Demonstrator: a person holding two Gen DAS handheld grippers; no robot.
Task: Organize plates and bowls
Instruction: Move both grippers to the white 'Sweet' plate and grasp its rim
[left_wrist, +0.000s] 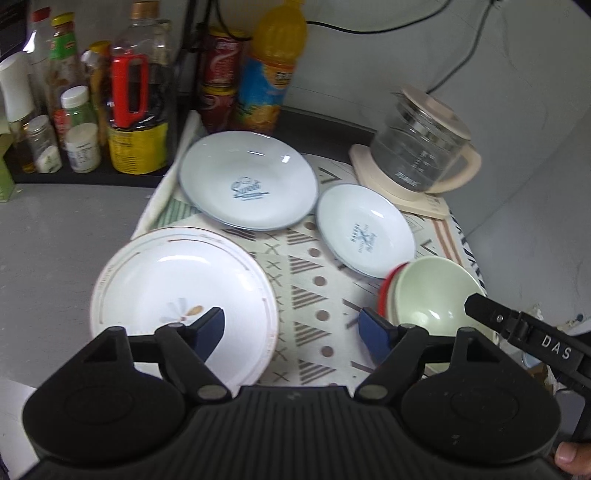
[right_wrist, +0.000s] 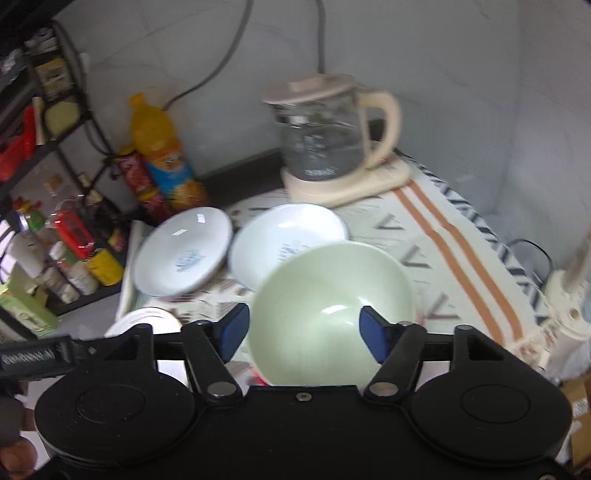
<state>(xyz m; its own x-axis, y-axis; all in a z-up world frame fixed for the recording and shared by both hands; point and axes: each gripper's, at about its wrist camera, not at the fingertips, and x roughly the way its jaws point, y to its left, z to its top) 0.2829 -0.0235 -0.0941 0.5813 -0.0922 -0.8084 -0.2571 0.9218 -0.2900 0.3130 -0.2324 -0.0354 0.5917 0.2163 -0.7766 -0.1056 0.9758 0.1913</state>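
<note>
On a patterned cloth (left_wrist: 314, 280) lie a large white plate with a flower print (left_wrist: 173, 291), a large blue-rimmed plate (left_wrist: 247, 181) and a smaller blue-rimmed plate (left_wrist: 364, 229). A pale green bowl (left_wrist: 436, 295) sits stacked in a red one (left_wrist: 384, 291) at the right. My left gripper (left_wrist: 291, 328) is open and empty, above the cloth between the flower plate and the bowls. My right gripper (right_wrist: 303, 328) is open just above the green bowl (right_wrist: 328, 310), fingers either side of it. Both blue-rimmed plates (right_wrist: 184, 251) (right_wrist: 284, 236) lie beyond it.
A glass kettle on a cream base (left_wrist: 421, 151) stands at the back right. Bottles and jars (left_wrist: 136, 92) crowd a black rack at the back left; an orange juice bottle (left_wrist: 273, 66) and red cans stand behind the plates. Grey counter (left_wrist: 55, 236) lies to the left.
</note>
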